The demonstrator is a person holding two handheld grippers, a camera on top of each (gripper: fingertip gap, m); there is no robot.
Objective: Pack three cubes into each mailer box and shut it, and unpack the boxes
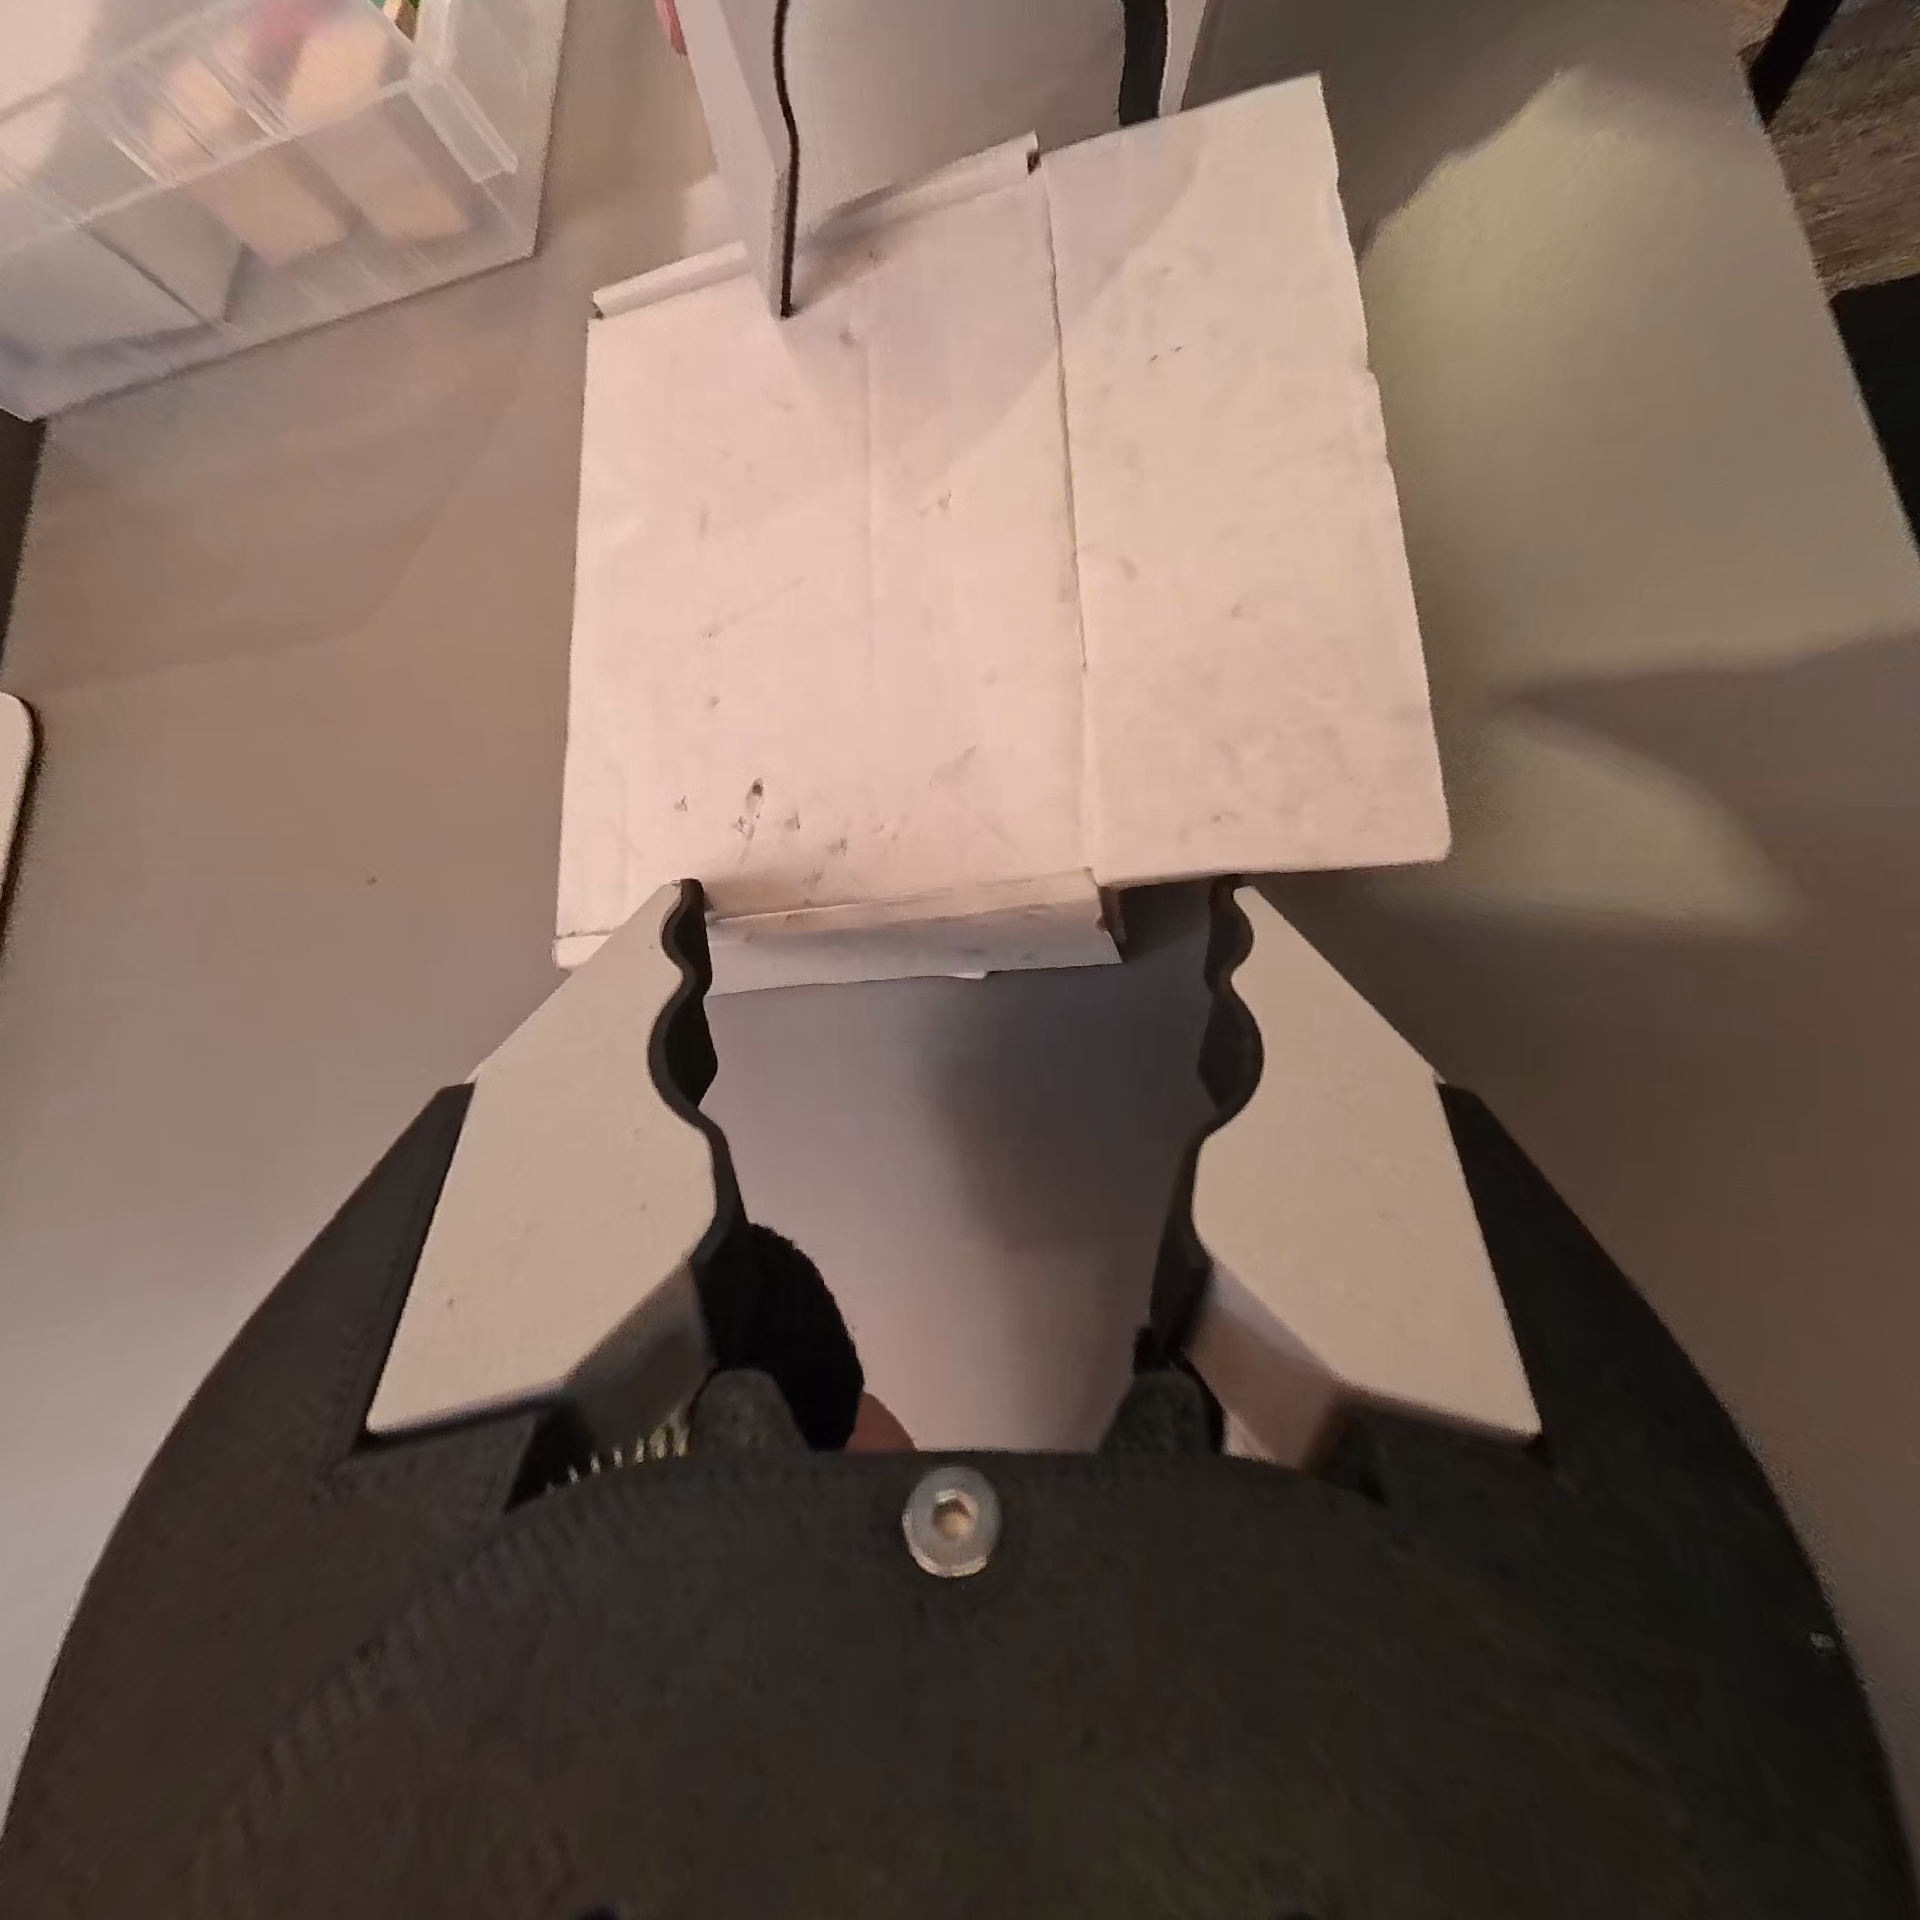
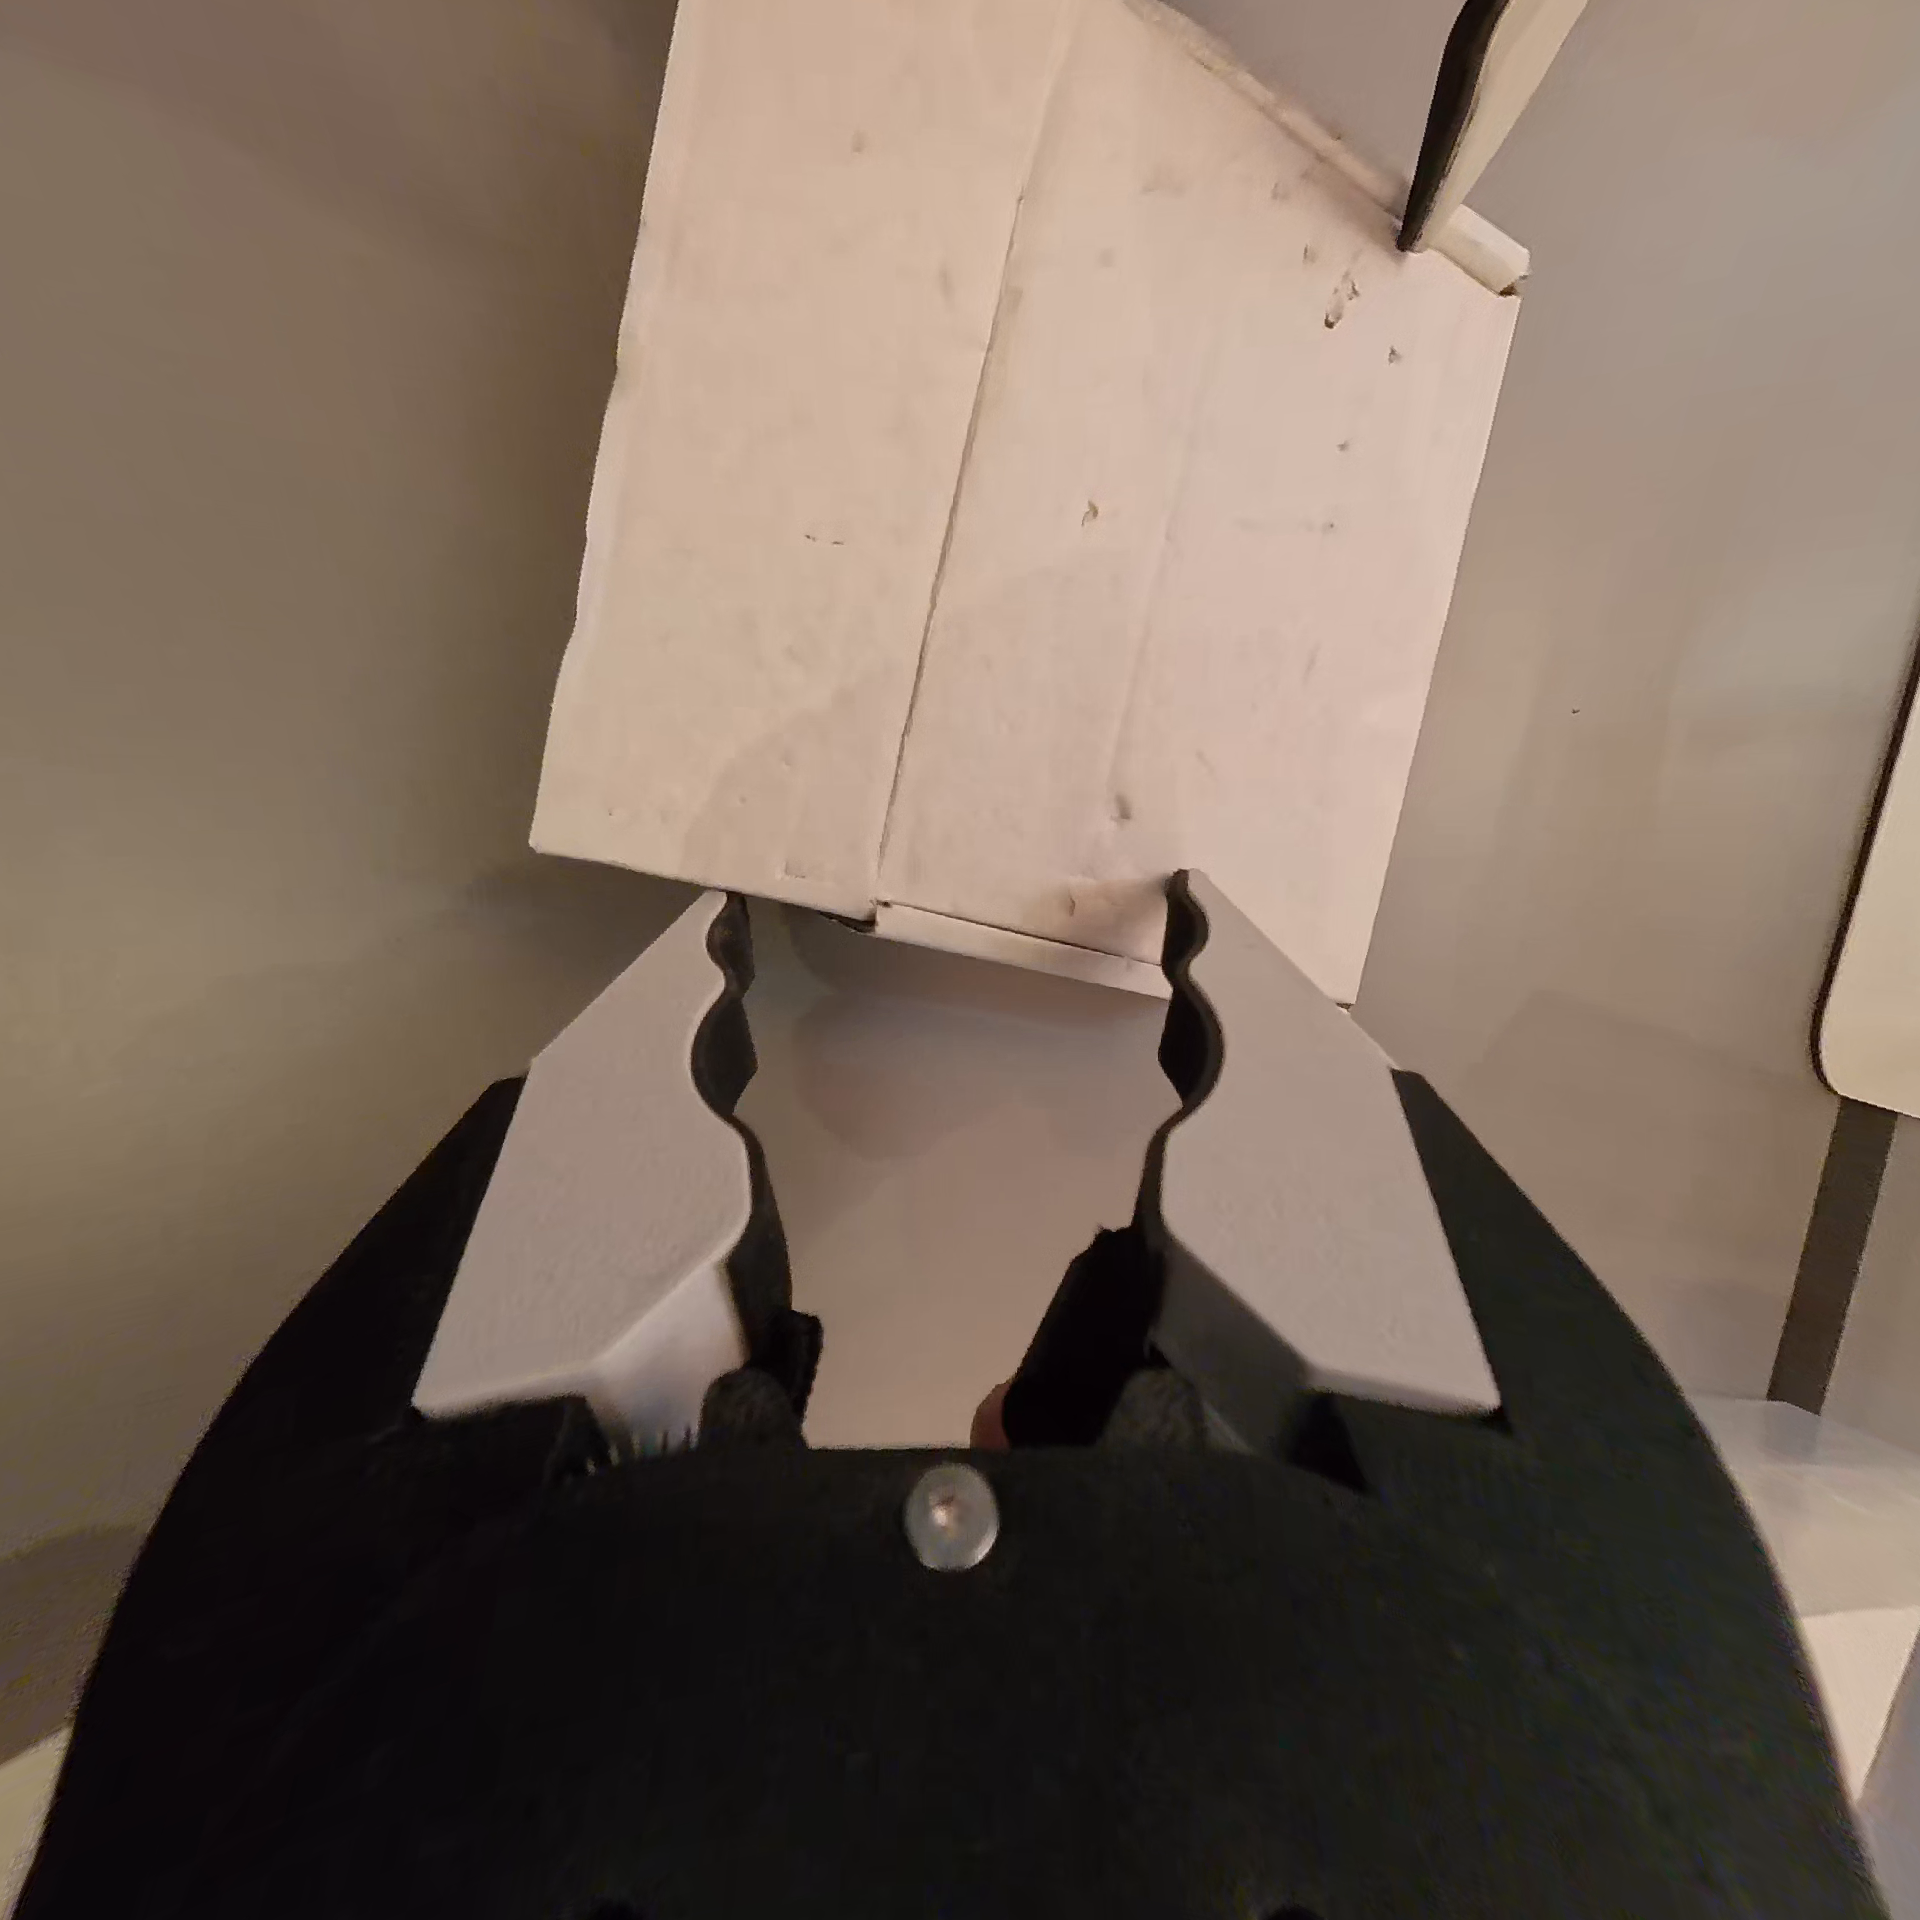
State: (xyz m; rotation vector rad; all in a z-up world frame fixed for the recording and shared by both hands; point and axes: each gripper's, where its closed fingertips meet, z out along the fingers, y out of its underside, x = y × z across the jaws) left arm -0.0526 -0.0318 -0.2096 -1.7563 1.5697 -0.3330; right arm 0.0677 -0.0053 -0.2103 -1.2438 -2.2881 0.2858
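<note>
A white cardboard mailer box [image 1: 935, 582] lies on the grey table with its lid down; a front flap [image 1: 1247, 540] on its right side stands a little proud. My left gripper [image 1: 956, 894] is open, its fingertips at the box's near edge. The other gripper's finger [image 1: 764, 156] touches the far edge. In the right wrist view the same box [image 2: 1039, 520] lies ahead. My right gripper [image 2: 951, 909] is open, its tips at the box's near edge and nothing between them. The left gripper's finger [image 2: 1455, 114] shows at the far corner. No cubes are visible outside the box.
A clear plastic bin [image 1: 239, 177] with tan wooden blocks stands at the back left of the table. A white board with a dark rim [image 2: 1881, 914] lies to the right in the right wrist view. A clear bin's rim [image 2: 1849, 1507] shows at lower right.
</note>
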